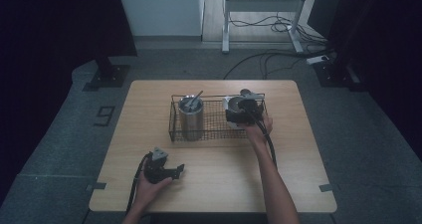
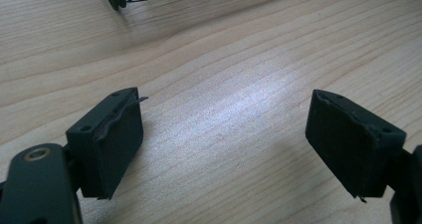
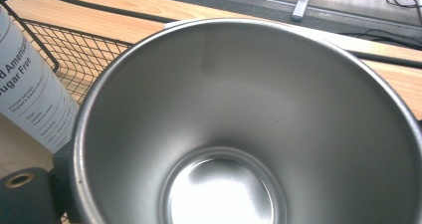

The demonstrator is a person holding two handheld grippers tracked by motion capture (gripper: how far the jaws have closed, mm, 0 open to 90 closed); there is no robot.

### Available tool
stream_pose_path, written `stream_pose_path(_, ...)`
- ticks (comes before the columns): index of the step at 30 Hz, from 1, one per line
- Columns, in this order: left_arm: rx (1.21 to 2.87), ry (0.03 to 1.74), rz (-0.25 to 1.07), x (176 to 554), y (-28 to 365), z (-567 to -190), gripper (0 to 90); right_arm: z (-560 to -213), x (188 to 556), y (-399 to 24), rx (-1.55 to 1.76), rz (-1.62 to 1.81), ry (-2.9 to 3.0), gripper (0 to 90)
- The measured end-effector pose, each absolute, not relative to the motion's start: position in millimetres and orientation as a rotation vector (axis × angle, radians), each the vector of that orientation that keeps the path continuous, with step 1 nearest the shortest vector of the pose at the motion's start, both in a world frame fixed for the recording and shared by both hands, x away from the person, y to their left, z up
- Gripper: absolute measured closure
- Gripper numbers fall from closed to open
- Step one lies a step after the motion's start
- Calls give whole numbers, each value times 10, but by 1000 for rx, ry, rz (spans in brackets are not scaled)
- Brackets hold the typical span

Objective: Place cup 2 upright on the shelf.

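Steel cup [image 3: 239, 109] meets the right tool [image 1: 242, 109] at the basket [image 1: 209, 129] (grip impossible to tell); left tool [image 2: 224, 144] open, empty.

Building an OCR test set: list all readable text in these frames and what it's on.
"d American" (cut off at the frame edge) – white label of the can, right gripper view.
"ugar Free" (cut off) – same label, line below.
Smaller lines lower on that label: too small and blurred to read.
"9" – dark mark on the floor, high view.
Nothing else is readable.
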State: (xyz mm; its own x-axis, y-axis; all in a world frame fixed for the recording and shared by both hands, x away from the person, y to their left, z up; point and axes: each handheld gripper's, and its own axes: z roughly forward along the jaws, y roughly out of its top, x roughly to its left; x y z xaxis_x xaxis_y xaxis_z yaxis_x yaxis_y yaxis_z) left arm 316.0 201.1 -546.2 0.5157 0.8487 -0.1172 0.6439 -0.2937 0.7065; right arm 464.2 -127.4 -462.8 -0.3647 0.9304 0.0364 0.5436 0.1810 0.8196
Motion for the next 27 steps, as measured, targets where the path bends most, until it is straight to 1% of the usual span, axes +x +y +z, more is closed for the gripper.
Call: stream_pose_path(27,2038,1214,363,3160,2012,-5463,154,-4817,4676,-1207,1435,926,2036,70)
